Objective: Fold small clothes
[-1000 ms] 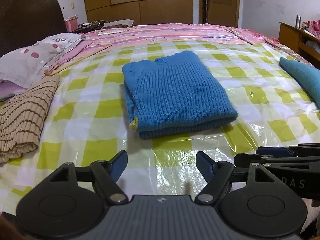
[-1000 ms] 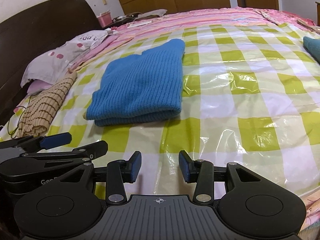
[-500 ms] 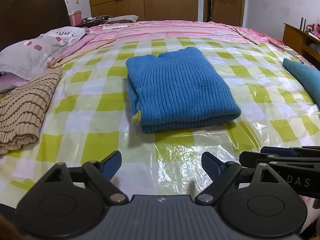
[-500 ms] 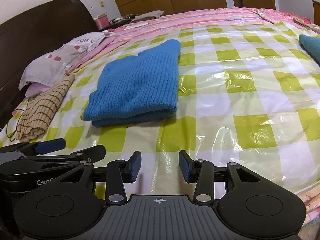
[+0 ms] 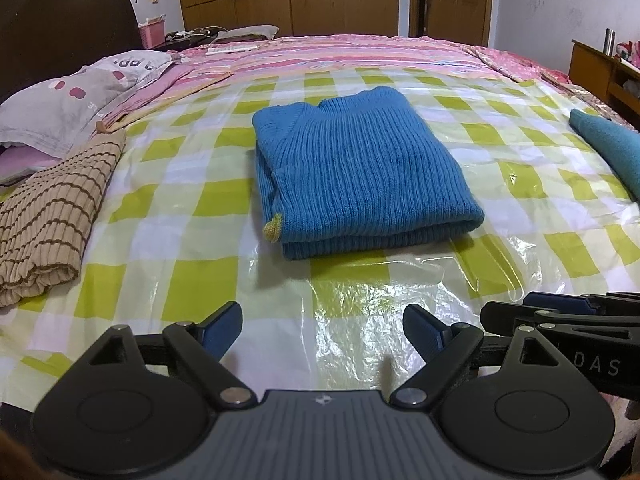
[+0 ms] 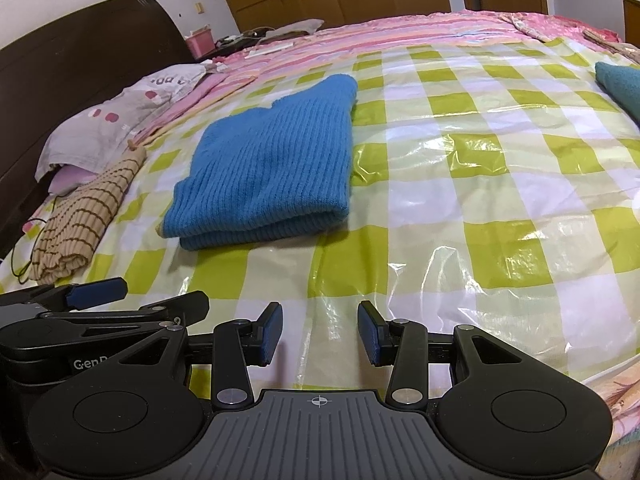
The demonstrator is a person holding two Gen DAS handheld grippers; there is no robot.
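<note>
A folded blue knit sweater (image 5: 360,176) (image 6: 272,168) lies flat on the plastic-covered green-and-white checked bed cover (image 5: 180,280). My left gripper (image 5: 322,326) hovers near the bed's front edge, short of the sweater, jaws wide open and empty. Beside it on the right, my right gripper (image 6: 320,330) is open with a narrower gap and holds nothing. Each gripper shows at the edge of the other's view, the right gripper (image 5: 560,320) and the left gripper (image 6: 100,304).
A folded beige striped garment (image 5: 48,216) lies at the left. A teal cloth (image 5: 608,148) rests at the right edge. A pillow (image 5: 72,96) and dark headboard (image 5: 60,28) are at the far left; wooden wardrobes (image 5: 288,0) stand behind.
The left gripper's jaws have spread wider. The sweater and the right gripper have stayed where they were.
</note>
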